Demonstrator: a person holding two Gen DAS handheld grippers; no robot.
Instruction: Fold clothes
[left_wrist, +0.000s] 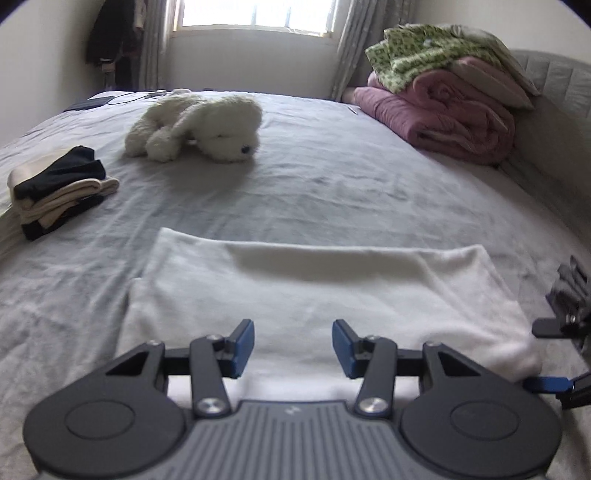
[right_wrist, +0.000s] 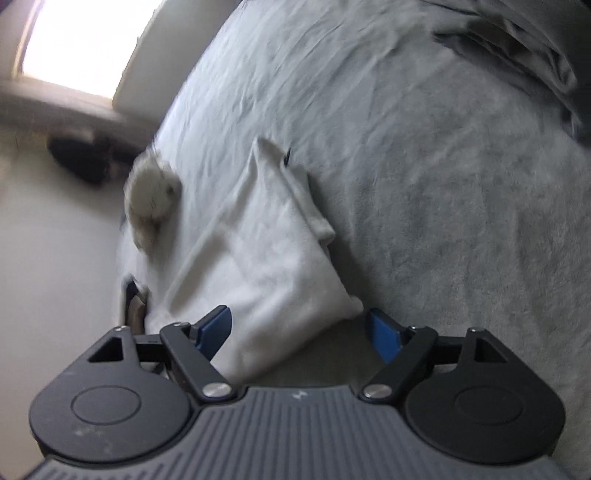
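Folded white fleece garment (left_wrist: 303, 295) lies flat on the grey-sheeted bed (left_wrist: 332, 177), near edge of bed, straight in front of the left tool (left_wrist: 293, 349). Left tool's blue-padded jaws spread apart, nothing between them, hovering over the garment's near edge. Right tool (right_wrist: 299, 332) also spread wide, jaws either side of the garment's corner, not pinching it; whether the pads touch the cloth I cannot tell, right wrist view is blurred. In the left wrist view the right tool's jaw shows at the far right edge, just beside the garment's right corner.

Rest of bed: fluffy white plush toy dog (left_wrist: 199, 127) lying further back, well apart from the garment. Small stack of folded beige and black clothes (left_wrist: 59, 192) at left side of bed. Rolled pink quilt (left_wrist: 443, 114) at back right with green patterned cloth (left_wrist: 417, 55) piled on top, against the grey headboard (left_wrist: 554, 92). Bright window (left_wrist: 258, 14) behind.
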